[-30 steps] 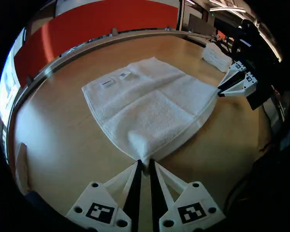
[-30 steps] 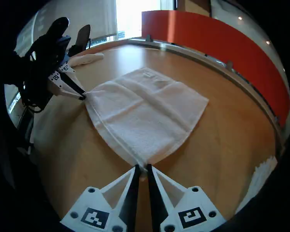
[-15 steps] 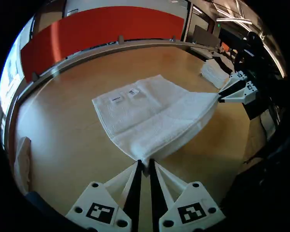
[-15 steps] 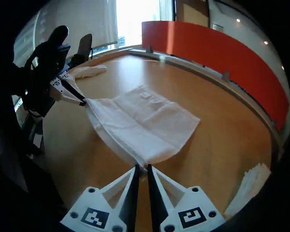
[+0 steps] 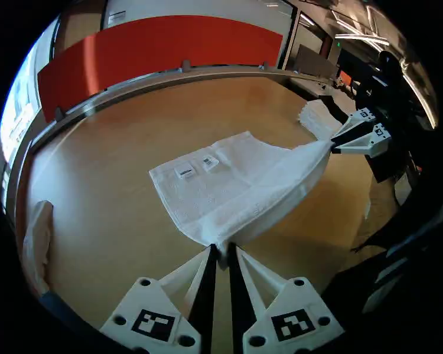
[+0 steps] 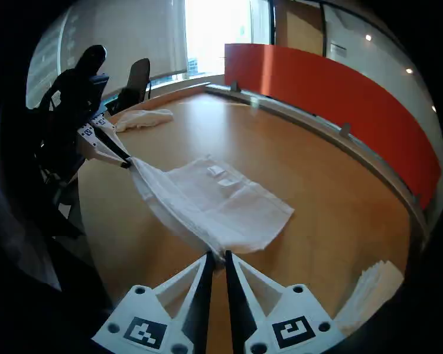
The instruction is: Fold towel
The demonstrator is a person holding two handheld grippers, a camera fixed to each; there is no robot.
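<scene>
A white towel (image 5: 233, 183) hangs stretched between my two grippers, its near edge raised off the wooden table (image 5: 115, 177) while the far part with two small labels still rests on the wood. My left gripper (image 5: 221, 255) is shut on one near corner. In the left gripper view the right gripper (image 5: 332, 145) pinches the other corner at the right. In the right gripper view my right gripper (image 6: 217, 256) is shut on its corner of the towel (image 6: 221, 203), and the left gripper (image 6: 126, 162) holds the far corner at the left.
A stack of folded white towels (image 5: 319, 115) lies on the table's right side, seen again as folded towels (image 6: 369, 289) at lower right. A crumpled white cloth (image 6: 142, 118) lies near the far left edge. An orange partition (image 5: 156, 50) runs along the table's far rim. Office chairs (image 6: 136, 74) stand behind.
Both grippers have risen and pulled back, lifting the towel's near edge off the table; the towel now looks smaller and sags between the two held corners.
</scene>
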